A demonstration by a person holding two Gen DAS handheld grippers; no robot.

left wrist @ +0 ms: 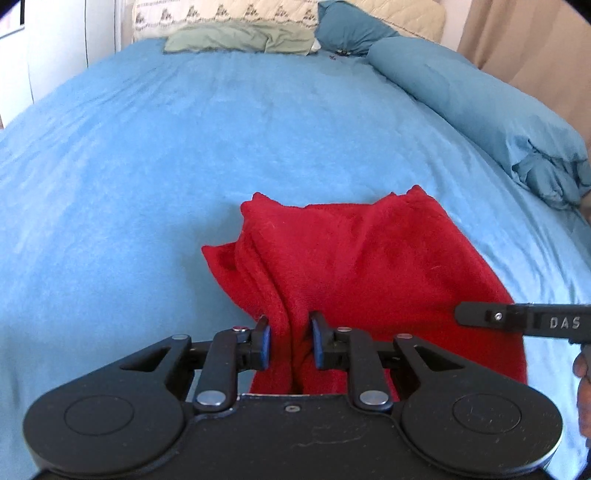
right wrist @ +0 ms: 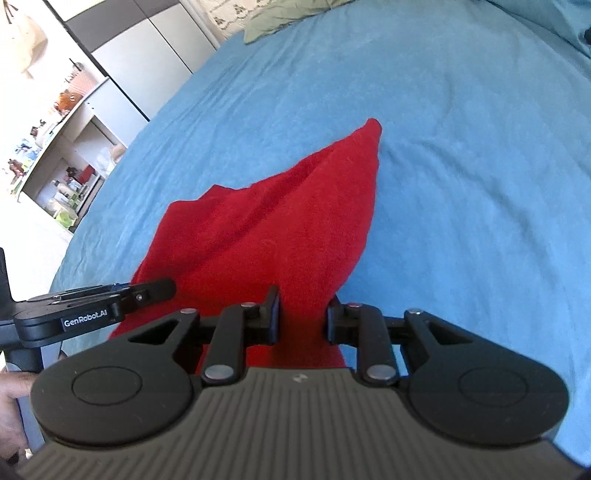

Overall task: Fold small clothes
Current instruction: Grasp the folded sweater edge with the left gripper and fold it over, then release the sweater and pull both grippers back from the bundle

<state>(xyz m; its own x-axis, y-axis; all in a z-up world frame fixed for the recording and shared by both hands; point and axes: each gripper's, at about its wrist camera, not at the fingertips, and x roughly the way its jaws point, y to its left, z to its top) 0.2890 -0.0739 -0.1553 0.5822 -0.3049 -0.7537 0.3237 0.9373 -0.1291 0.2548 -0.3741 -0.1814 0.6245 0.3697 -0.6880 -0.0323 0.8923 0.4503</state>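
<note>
A deep red, fleecy cloth [left wrist: 354, 266] lies on a bed covered with a light blue, slightly wrinkled sheet [left wrist: 155, 155], near the bed's front edge. The fabric is plush and bunched, gathered into long vertical folds on its left side, with two raised corners at its far edge; from the right wrist view it draws up into a tapering point [right wrist: 371, 129] away from the camera. Its near edge is lifted off the sheet where both tools hold it.

The left hand-held gripper [left wrist: 290, 341] has its blue-padded fingers [left wrist: 264, 343] closed on a thick fold of the red cloth, the fabric squeezed between them. The right hand-held gripper [right wrist: 303, 319] is likewise clamped on a gathered bunch of the cloth's near edge, just beside the left one.

At the head of the bed lie a pale green pillow [left wrist: 240, 38], a teal pillow [left wrist: 351, 26] and a long teal bolster [left wrist: 476, 110]. An open shelf unit holding small items [right wrist: 62, 158] stands beside the bed
</note>
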